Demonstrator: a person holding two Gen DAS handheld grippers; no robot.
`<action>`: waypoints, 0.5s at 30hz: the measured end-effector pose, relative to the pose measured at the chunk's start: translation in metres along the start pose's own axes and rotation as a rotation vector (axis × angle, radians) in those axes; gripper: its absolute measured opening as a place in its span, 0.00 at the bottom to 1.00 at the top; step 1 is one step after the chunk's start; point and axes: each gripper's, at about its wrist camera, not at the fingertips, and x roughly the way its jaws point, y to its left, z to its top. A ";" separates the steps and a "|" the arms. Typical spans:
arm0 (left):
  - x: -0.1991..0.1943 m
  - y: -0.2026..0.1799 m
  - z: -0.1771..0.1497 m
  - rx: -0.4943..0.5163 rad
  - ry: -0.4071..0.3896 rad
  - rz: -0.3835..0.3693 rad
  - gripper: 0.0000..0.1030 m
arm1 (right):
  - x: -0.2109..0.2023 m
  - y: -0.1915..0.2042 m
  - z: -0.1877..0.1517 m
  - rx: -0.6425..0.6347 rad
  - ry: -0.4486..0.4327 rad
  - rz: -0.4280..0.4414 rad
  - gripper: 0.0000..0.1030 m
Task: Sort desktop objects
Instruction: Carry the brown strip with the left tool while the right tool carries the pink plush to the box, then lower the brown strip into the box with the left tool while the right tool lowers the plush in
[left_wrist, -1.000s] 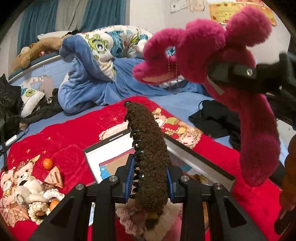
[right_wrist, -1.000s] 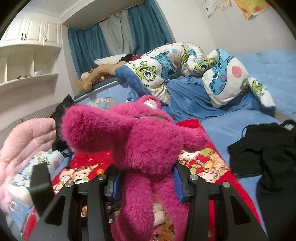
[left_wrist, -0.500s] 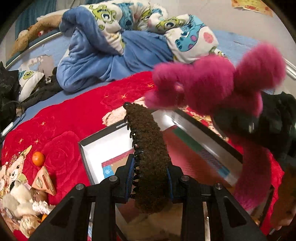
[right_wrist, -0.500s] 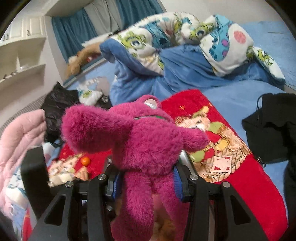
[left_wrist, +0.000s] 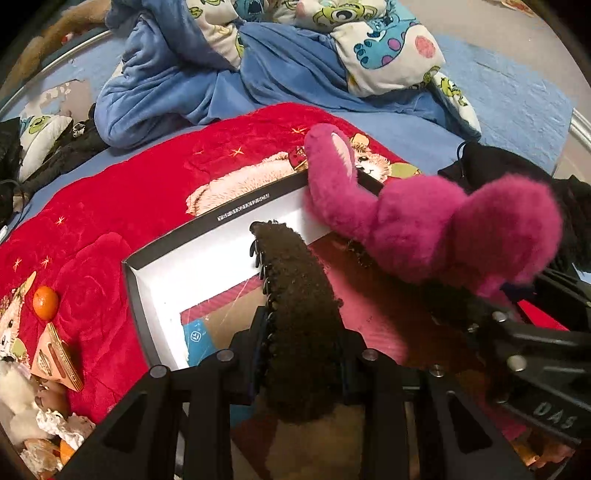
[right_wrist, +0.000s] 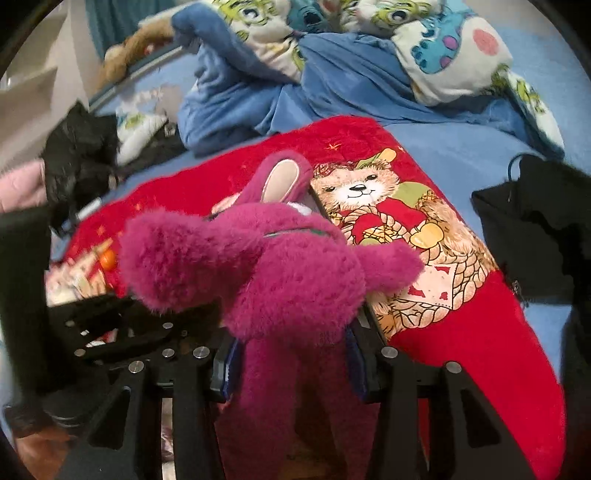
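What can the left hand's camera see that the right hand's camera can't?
Only the left wrist view shows the brown fuzzy hair clip gripped in the left gripper, and the white inside of the open box under it.

Only the right wrist view shows the bear picture whole, and a bit of pink jacket.

Both show the magenta plush toy clamped in the right gripper, the red blanket, and the small orange.

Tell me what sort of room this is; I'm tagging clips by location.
Most likely a bedroom: the sorting happens on a bed, with a rumpled cartoon-print duvet, a red bear-print blanket spread over the blue sheet, and a brown plush toy by the far edge.
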 end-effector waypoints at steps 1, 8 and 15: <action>-0.001 0.003 0.000 -0.011 -0.004 -0.016 0.30 | 0.002 0.003 0.000 -0.013 0.009 -0.017 0.44; -0.004 0.012 -0.005 -0.062 -0.023 -0.047 0.30 | 0.005 0.018 -0.004 -0.080 0.035 -0.004 0.44; -0.006 0.007 -0.006 -0.045 -0.031 -0.009 0.30 | 0.008 0.019 -0.004 -0.072 0.050 -0.002 0.44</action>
